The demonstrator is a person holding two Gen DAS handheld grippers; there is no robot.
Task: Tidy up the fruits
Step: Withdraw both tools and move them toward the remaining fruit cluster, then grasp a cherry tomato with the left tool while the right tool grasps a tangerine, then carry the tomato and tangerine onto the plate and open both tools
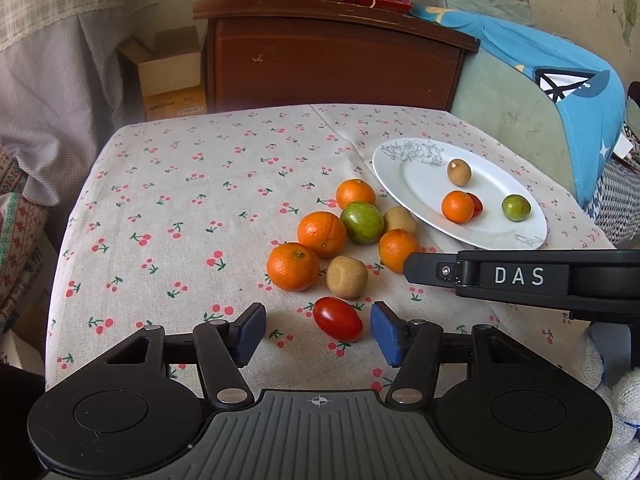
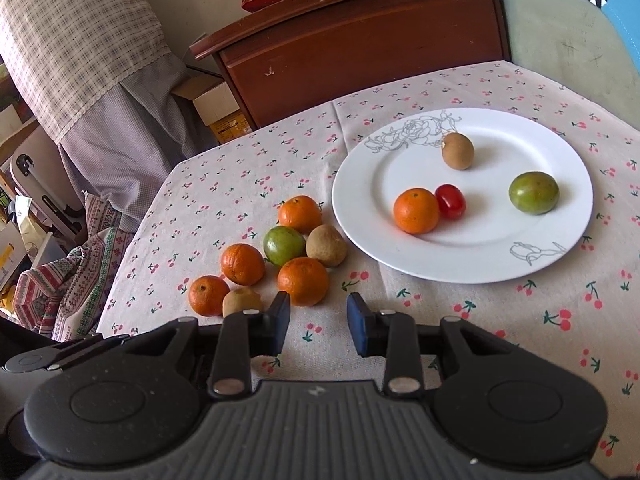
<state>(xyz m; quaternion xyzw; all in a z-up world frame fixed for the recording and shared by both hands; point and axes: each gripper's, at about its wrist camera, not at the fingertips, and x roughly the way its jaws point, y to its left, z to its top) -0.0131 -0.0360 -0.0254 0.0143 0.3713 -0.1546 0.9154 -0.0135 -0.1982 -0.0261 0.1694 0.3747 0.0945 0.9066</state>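
Red and glossy, the cherry tomato [image 1: 337, 319] lies on the cherry-print cloth of the desk [image 1: 180, 216], nearest of the loose fruit, and it sits between the fingers [image 1: 250, 334] of our left gripper [image 1: 318, 334]. The blue pads stand apart on either side of it and we see a gap on each side, so nothing is grasped yet. We judge this to be the pick step for that tomato.

Just beyond it lies the pile: a brown fruit [image 1: 347, 277], four oranges with the nearest [image 1: 293, 266] at the left, a green fruit [image 1: 362, 223] and another brown one behind. Further right stands the white plate [image 1: 420, 160], which already carries an orange, a tomato, a brown fruit and a green one, each apart except the orange and tomato, which touch.

Our right gripper [image 2: 318, 330] hovers near the pile with its fingers parted and empty, one orange [image 2: 303, 281] just ahead of them.

Next we need to bring the left pads in on the tomato gently, since it looks soft and round enough to roll or squash, then lift it clear of the brown fruit and carry it right to a bare spot on the plate.
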